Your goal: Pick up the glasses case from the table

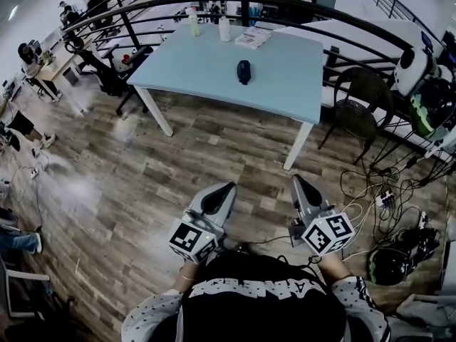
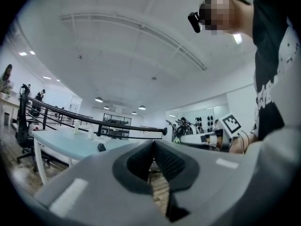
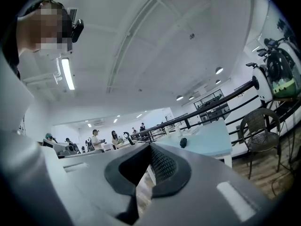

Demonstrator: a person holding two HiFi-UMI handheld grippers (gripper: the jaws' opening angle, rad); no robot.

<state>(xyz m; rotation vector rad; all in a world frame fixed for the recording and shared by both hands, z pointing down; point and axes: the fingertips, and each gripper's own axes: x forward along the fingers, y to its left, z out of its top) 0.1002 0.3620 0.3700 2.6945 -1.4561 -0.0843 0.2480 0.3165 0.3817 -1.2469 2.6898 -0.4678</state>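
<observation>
The glasses case (image 1: 244, 71) is a small dark oval lying alone near the middle of the light blue table (image 1: 199, 70), far ahead of me. Both grippers are held level close to my body, well short of the table, over the wooden floor. The left gripper (image 1: 227, 188) is shut with nothing in it, and so is the right gripper (image 1: 296, 180). In the left gripper view the case (image 2: 101, 147) shows small on the table (image 2: 61, 144), beyond the shut left gripper (image 2: 153, 143). In the right gripper view the case (image 3: 183, 142) lies past the shut right gripper (image 3: 150, 147).
Two bottles (image 1: 194, 21) (image 1: 225, 28) and a white stack (image 1: 253, 38) stand at the table's far edge. A wicker chair (image 1: 360, 105) is right of the table, an office chair (image 1: 107, 70) left. Curved railing (image 1: 342, 16) runs behind. Cables and helmets (image 1: 390, 266) lie on the floor at right.
</observation>
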